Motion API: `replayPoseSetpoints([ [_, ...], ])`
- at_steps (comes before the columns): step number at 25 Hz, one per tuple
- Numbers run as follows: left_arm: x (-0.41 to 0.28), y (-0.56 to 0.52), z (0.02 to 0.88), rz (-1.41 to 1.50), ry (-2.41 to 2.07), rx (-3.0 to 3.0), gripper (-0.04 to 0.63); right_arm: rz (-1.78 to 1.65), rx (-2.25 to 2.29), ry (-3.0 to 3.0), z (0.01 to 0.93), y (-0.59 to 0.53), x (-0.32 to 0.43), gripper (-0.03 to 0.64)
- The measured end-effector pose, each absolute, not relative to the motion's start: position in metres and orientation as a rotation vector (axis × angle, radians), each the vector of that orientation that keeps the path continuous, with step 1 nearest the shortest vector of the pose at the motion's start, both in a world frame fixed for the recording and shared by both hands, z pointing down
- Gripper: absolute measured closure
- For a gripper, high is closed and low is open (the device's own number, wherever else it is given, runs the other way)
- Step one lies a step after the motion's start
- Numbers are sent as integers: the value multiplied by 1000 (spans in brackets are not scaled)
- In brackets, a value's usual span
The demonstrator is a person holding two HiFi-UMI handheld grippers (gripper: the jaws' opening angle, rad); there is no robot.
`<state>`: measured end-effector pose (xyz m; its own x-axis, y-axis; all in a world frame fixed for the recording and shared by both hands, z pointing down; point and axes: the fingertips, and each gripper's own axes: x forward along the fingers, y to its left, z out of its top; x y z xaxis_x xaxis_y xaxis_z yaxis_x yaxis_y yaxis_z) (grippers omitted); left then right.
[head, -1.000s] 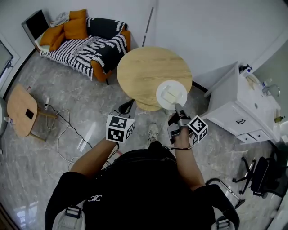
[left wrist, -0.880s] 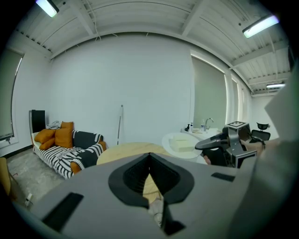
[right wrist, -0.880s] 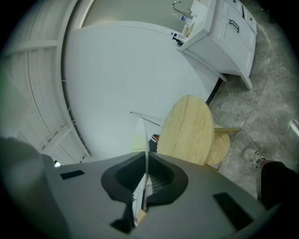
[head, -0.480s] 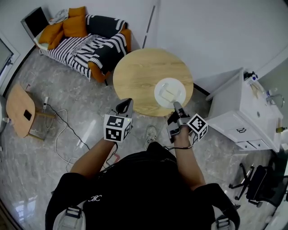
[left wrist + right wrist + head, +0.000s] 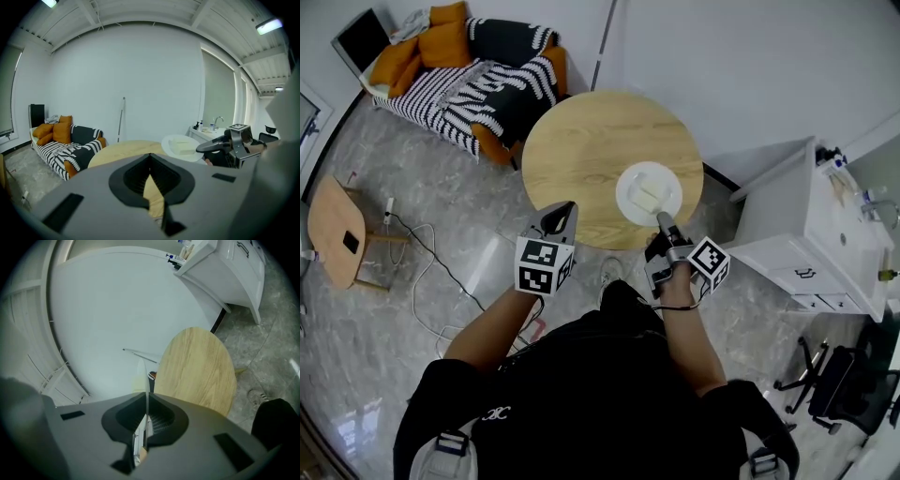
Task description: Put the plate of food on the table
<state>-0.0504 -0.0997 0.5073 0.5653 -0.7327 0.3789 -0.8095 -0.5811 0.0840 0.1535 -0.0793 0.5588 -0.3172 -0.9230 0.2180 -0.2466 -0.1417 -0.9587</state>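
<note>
The right hand-held gripper [image 5: 660,221] pinches the plate of food [image 5: 649,194] by its rim over the desk [image 5: 581,159]; next, it likely needs a level lowering. The left hand-held gripper [image 5: 558,217] is pressed together, empty.

No legible text, labels or numbers

Left gripper [image 5: 564,209] jaws together, right gripper [image 5: 661,219] clamped
</note>
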Motion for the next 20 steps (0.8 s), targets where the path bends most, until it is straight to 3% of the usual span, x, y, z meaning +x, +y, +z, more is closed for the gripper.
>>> replayPoseSetpoints([
  [20, 2, -208, 491, 444, -1370, 2427, 588, -1637, -1259, 1692, 560, -186, 201, 600],
])
